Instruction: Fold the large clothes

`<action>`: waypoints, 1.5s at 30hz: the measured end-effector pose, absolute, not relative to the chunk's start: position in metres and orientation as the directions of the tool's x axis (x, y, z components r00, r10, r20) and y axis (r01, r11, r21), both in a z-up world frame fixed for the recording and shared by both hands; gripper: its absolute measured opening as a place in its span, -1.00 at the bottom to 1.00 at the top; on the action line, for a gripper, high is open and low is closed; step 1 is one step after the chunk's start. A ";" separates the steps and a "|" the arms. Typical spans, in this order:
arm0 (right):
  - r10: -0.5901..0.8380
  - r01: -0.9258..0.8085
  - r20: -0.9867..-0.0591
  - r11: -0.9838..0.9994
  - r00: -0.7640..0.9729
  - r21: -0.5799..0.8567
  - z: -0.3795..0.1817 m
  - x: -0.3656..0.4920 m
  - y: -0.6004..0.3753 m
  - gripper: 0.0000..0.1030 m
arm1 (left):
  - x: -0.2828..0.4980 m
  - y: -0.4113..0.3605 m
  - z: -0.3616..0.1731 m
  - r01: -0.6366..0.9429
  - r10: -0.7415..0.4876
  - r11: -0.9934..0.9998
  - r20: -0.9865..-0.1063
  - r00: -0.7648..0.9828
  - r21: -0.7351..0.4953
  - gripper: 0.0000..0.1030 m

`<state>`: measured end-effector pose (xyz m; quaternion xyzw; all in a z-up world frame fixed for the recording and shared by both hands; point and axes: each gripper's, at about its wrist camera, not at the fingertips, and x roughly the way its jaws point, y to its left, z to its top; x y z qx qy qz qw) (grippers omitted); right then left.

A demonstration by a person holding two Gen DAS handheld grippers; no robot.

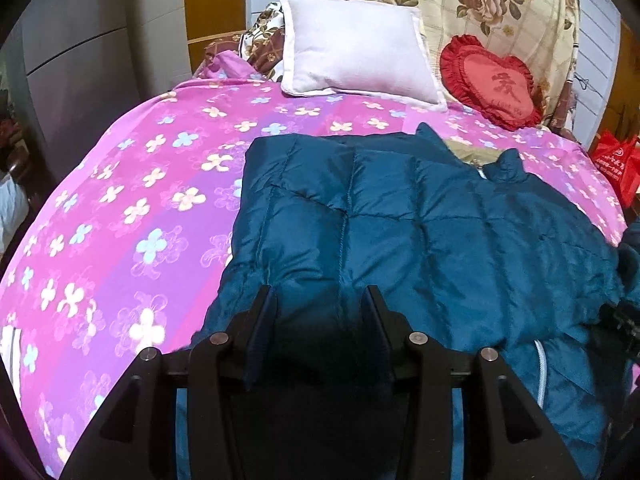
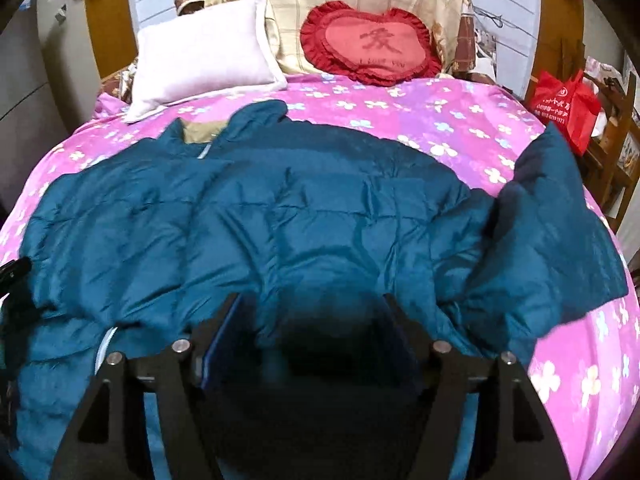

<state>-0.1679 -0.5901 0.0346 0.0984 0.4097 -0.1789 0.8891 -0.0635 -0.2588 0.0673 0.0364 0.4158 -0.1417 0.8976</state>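
Blue coat (image 1: 400,216) spread flat on the pink bed (image 1: 120,200), mid frame. Left claw (image 1: 322,300) and right claw (image 2: 318,308) both wide apart, gripping nothing (hem just below). Pinch hem evenly, lift together, fold toward the collar.

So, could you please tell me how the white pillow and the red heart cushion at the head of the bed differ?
The white pillow is rectangular and plain; the red heart cushion is heart-shaped with a ruffled edge and a printed character in the middle. In the right wrist view the pillow sits left of the cushion. The pillow's lower edge lies nearer the teal jacket than the cushion's. Both rest on the pink floral bedspread, propped toward the headboard.
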 end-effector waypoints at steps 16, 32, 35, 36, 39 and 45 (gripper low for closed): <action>-0.177 0.328 -0.797 0.944 0.577 0.028 0.033 -0.213 -0.529 0.52 | -0.120 -0.234 0.086 0.292 -0.220 0.956 -0.745 0.630 -0.035 -0.52; -0.122 0.302 -0.810 0.950 0.574 0.071 0.030 -0.272 -0.488 0.55 | -0.161 -0.218 0.091 0.270 -0.190 0.963 -0.742 0.643 -0.012 -0.52; -0.145 0.309 -0.796 0.949 0.588 0.055 0.035 -0.267 -0.487 0.60 | -0.155 -0.225 0.079 0.273 -0.183 0.962 -0.747 0.639 -0.002 -0.52; -0.155 0.314 -0.790 0.948 0.594 0.050 0.036 -0.263 -0.487 0.67 | -0.153 -0.227 0.076 0.273 -0.177 0.962 -0.745 0.643 0.008 -0.52; -0.174 0.331 -0.772 0.942 0.612 0.050 0.039 -0.250 -0.488 0.72 | -0.149 -0.231 0.066 0.278 -0.167 0.960 -0.730 0.662 0.033 -0.52; -0.185 0.329 -0.777 0.944 0.601 0.029 0.032 -0.219 -0.483 0.72 | -0.130 -0.233 0.059 0.303 -0.199 0.953 -0.749 0.632 0.003 -0.52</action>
